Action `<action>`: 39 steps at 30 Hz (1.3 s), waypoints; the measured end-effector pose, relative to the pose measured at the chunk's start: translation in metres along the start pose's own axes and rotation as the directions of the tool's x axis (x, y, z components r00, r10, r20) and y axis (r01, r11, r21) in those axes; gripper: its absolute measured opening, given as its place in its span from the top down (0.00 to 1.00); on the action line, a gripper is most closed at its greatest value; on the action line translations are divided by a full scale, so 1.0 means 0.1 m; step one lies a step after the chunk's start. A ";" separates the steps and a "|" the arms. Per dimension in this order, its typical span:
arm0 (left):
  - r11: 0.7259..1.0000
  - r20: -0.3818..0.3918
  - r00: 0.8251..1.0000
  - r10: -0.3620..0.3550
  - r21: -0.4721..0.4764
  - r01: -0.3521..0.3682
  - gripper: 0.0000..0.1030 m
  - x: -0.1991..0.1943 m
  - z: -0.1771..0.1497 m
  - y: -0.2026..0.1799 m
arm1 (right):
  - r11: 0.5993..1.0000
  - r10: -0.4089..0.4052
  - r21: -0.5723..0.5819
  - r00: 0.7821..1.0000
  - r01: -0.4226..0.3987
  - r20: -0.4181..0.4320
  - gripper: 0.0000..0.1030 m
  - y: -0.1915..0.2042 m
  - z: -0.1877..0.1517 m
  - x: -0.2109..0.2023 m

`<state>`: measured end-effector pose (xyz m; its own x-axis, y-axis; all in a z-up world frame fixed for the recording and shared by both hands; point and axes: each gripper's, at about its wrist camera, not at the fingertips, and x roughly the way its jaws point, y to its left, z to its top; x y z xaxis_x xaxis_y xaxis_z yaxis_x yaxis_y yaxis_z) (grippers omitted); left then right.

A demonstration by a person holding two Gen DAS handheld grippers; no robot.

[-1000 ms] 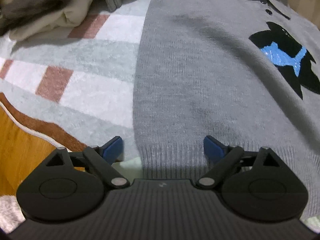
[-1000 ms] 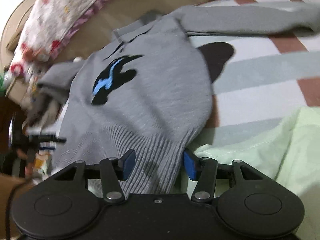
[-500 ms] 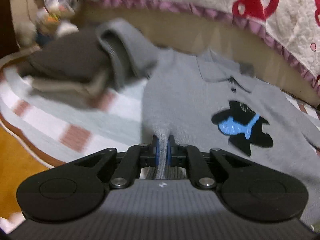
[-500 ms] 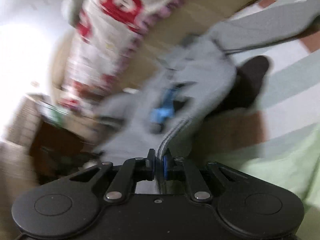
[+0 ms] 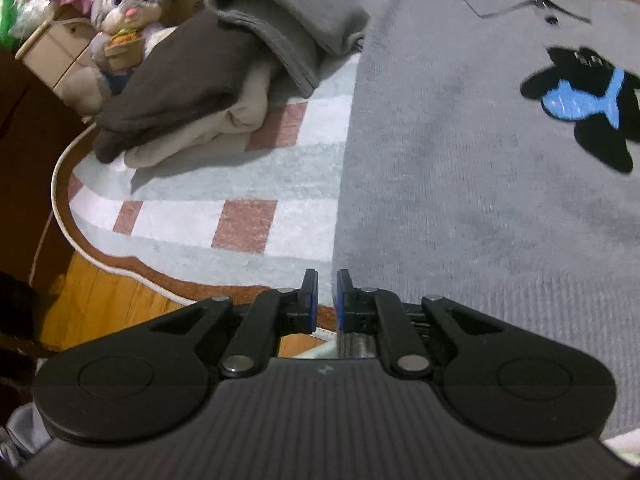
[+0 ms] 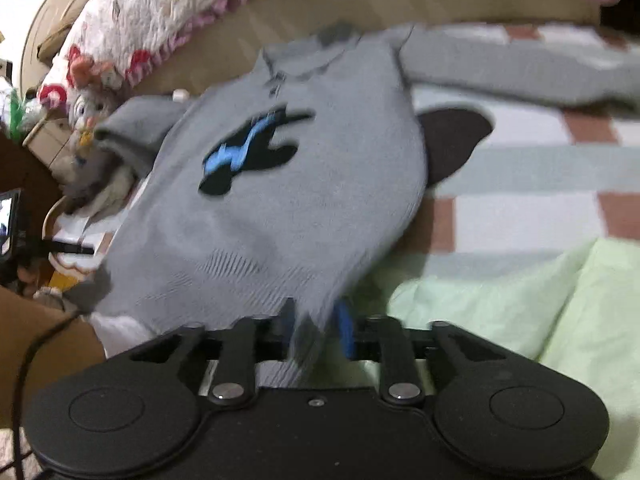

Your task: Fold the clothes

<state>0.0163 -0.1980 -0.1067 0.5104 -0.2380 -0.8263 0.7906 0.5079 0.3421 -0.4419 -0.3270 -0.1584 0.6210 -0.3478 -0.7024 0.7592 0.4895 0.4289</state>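
1. Only our left view shows the folded pile (image 5: 192, 92) and plush toy (image 5: 120, 16) left of the sweater (image 5: 460, 168); only our right view shows the long sleeve (image 6: 520, 68) and green cloth (image 6: 520, 300).
2. The sweater lies on the checked rug (image 5: 240, 184), collar away from us, hem toward both grippers.
3. Our left gripper (image 5: 325, 300) has just been opening; a narrow gap, nothing between the pads, hem edge just beside.
4. Our right gripper (image 6: 316, 328) has just been opening; hem hangs between parted jaws, blurred.

checked rug (image 5: 248, 224) (grey, white, pink) on orange wood floor (image 5: 100, 300); perhaps a cardboard box (image 5: 60, 52) behind.
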 end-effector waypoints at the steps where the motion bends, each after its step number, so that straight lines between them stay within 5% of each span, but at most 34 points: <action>1: 1.000 0.021 1.000 0.003 -0.010 -0.003 0.82 -0.06 -0.01 0.02 | 1.000 0.000 0.006 0.999 0.000 0.050 0.56 -0.02 0.03 -0.10; 3: 0.999 0.077 0.997 -0.016 -0.035 0.019 0.60 -0.21 -0.01 0.00 | 0.999 0.001 0.041 0.989 -0.007 0.145 0.51 -0.12 0.07 -0.29; 6: 0.985 0.181 0.970 -0.160 -0.036 0.169 0.58 -0.44 0.17 -0.19 | 0.989 -0.044 0.148 0.964 0.005 0.264 0.47 -0.34 0.22 -0.38; 8: 0.961 0.248 0.930 -0.272 0.022 0.276 0.54 -0.62 0.38 -0.48 | 0.983 -0.070 0.183 0.956 0.017 0.286 0.47 -0.45 0.42 -0.35; 11: 0.906 0.332 0.843 -0.423 0.122 0.406 0.43 -0.84 0.76 -1.02 | 0.968 -0.025 0.244 0.945 -0.058 0.325 0.47 -0.55 0.82 -0.32; 15: 0.860 0.405 0.760 -0.508 0.185 0.476 0.35 -0.94 1.26 -1.76 | 0.920 -0.019 0.361 0.905 -0.150 0.426 0.44 -0.75 1.35 -0.29; 19: 0.836 0.363 0.754 -0.548 0.272 0.477 0.35 -0.82 1.69 -2.51 | 0.858 -0.110 0.493 0.885 -0.146 0.453 0.43 -1.11 1.79 -0.15; 25: 0.814 0.265 0.779 -0.569 0.319 0.486 0.34 -0.49 1.95 -3.48 | 0.823 -0.287 0.567 0.846 -0.023 0.450 0.43 -1.55 2.13 -0.20; 29: 0.817 0.224 0.789 -0.572 0.239 0.525 0.35 -0.12 2.08 -3.79 | 0.724 -0.349 0.689 0.867 0.010 0.355 0.43 -1.90 1.79 -0.13; 31: 0.818 0.187 0.807 -0.561 0.275 0.505 0.40 0.02 2.08 -3.89 | 0.695 -0.353 0.718 0.885 0.032 0.303 0.43 -2.00 1.61 -0.04; 33: 0.799 0.149 0.825 -0.545 0.392 0.456 0.82 0.10 2.03 -3.96 | 0.677 -0.370 0.734 0.888 0.056 0.274 0.43 -2.04 1.44 0.01; 35: 0.752 0.140 0.790 -0.597 0.442 0.490 0.90 0.11 1.98 -3.87 | 0.660 -0.387 0.748 0.887 0.076 0.252 0.43 -2.07 1.27 0.05; 39: 0.750 0.127 0.763 -0.634 0.342 0.566 0.92 0.26 2.05 -3.57 | 0.647 -0.410 0.759 0.872 0.073 0.266 0.42 -2.03 1.04 0.11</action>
<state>-0.1831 -0.5550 -0.1588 -0.0686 -0.6082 -0.7908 0.9976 -0.0369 -0.0582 -0.5687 -0.5131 -0.1938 0.2824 -0.7169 -0.6374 0.6842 -0.3152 0.6576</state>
